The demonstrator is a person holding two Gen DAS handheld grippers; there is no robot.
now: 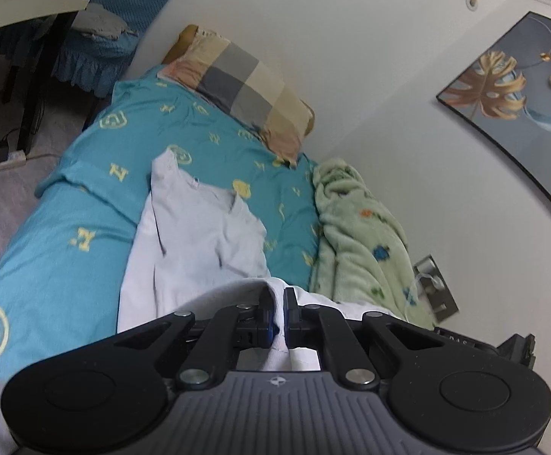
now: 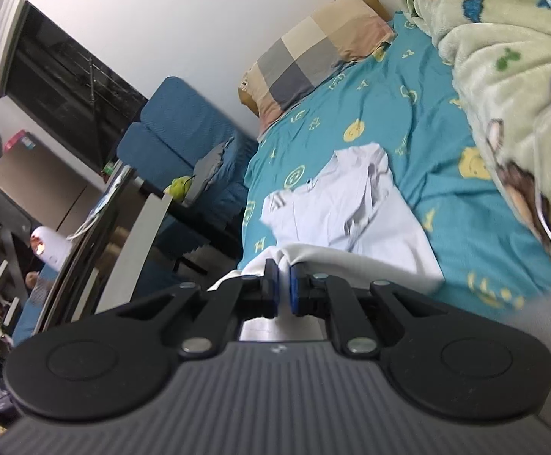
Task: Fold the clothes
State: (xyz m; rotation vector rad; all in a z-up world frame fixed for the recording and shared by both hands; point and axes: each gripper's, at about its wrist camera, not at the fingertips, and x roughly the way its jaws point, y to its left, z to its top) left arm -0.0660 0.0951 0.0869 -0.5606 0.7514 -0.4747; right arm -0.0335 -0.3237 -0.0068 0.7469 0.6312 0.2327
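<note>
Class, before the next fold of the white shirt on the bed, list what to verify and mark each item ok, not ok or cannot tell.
1. Left tongs pinch the shirt hem: ok.
2. Right tongs pinch the hem too: ok.
3. Rest of the shirt lies on the sheet: ok.
4. Shirt lies flat: not ok, creased around the collar.
5. Blanket is off the shirt: ok, beside it.
6. Pillow is clear of the shirt: ok.

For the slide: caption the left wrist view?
Left tool pinches white shirt on teal bedsheet.
</note>
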